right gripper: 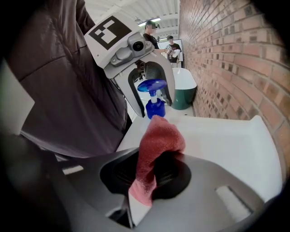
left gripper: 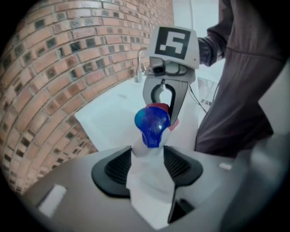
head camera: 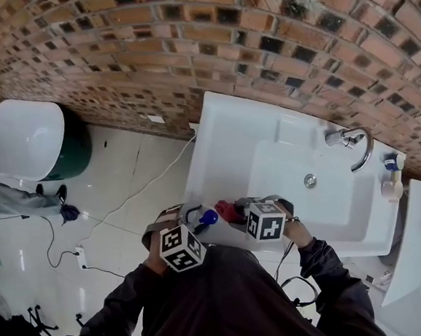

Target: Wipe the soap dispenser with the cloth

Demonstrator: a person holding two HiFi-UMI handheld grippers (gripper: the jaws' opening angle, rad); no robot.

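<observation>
The soap dispenser (left gripper: 152, 124) has a white body and a blue pump head. My left gripper (left gripper: 147, 165) is shut on its body and holds it upright over the sink's near edge. In the head view the blue pump (head camera: 209, 217) shows between the two marker cubes, with the left gripper (head camera: 194, 220) beside it. A red cloth (right gripper: 158, 140) is bunched in my right gripper (right gripper: 154, 174), which is shut on it. The cloth (left gripper: 159, 108) hangs just behind the pump head, close to it; contact is unclear. The right gripper (left gripper: 163, 96) faces the left one.
The white sink (head camera: 230, 136) stands against a curved brick wall (head camera: 183, 27), with a chrome tap (head camera: 353, 142) at its far right. Small bottles (head camera: 393, 177) sit on the sink's right rim. A white rounded fixture (head camera: 21, 140) and cables (head camera: 64, 249) are on the tiled floor at left.
</observation>
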